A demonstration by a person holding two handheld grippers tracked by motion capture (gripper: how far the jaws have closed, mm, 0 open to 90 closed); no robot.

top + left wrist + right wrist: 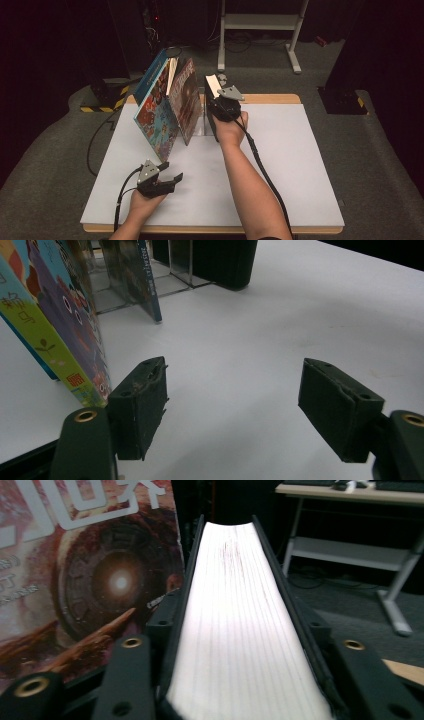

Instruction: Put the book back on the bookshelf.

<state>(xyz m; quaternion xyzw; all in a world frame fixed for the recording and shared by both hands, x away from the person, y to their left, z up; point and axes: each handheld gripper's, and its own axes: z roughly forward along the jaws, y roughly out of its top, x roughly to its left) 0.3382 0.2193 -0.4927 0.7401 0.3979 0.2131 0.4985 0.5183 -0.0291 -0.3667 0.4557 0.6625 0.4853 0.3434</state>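
Observation:
A thick black book [210, 117] with white page edges [240, 630] stands upright at the table's far middle. My right gripper [216, 100] is shut on it from above, one jaw on each cover [235, 605]. Left of it lean a red-brown book with an eye on its cover [186, 100] [100, 580] and a colourful cartoon book [155, 117] [55, 335]. They rest in a clear acrylic stand [175, 280]. My left gripper [171, 171] hovers low near the front left of the table, open with only bare white table between its jaws [232, 375].
The white table top [300, 160] has a wooden rim. A blue-spined book [147, 285] stands in the stand behind the cartoon book. A white metal frame [260, 22] and dark equipment stand on the grey floor beyond the table.

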